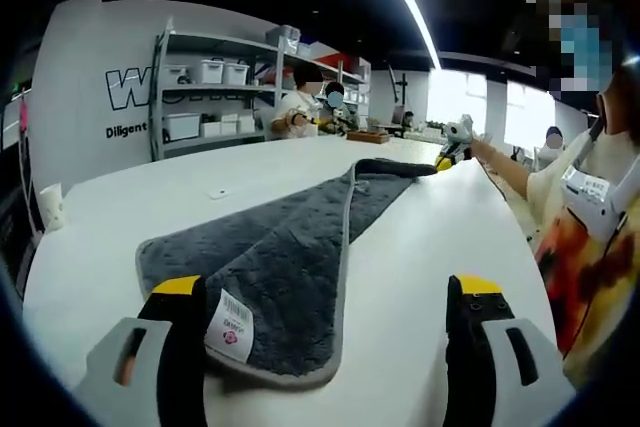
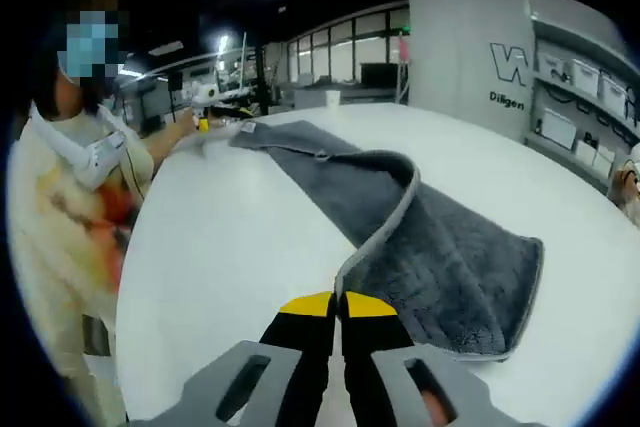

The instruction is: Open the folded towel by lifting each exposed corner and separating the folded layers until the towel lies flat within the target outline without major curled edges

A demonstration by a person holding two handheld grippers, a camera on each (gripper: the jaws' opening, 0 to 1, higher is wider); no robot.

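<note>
A dark grey towel (image 1: 290,257) with a light grey border lies long across the white table (image 1: 420,247), one layer still folded over another. Its white label (image 1: 232,325) sits by my left fingertip. My left gripper (image 1: 328,292) is open and wide, its jaws low over the towel's near end with nothing held. At the far end, my right gripper (image 1: 455,152) pinches the towel's corner. In the right gripper view, my right gripper (image 2: 338,303) is shut on the towel's (image 2: 440,247) pale edge, which is lifted and curled. The left gripper (image 2: 205,112) shows blurred at the far end.
A person in a patterned apron (image 1: 590,217) stands at the table's side, also seen as the person (image 2: 80,177). A paper cup (image 1: 50,207) stands near the left edge, a small white item (image 1: 218,192) lies mid-table. Shelves with bins (image 1: 205,97) and seated people (image 1: 300,102) are behind.
</note>
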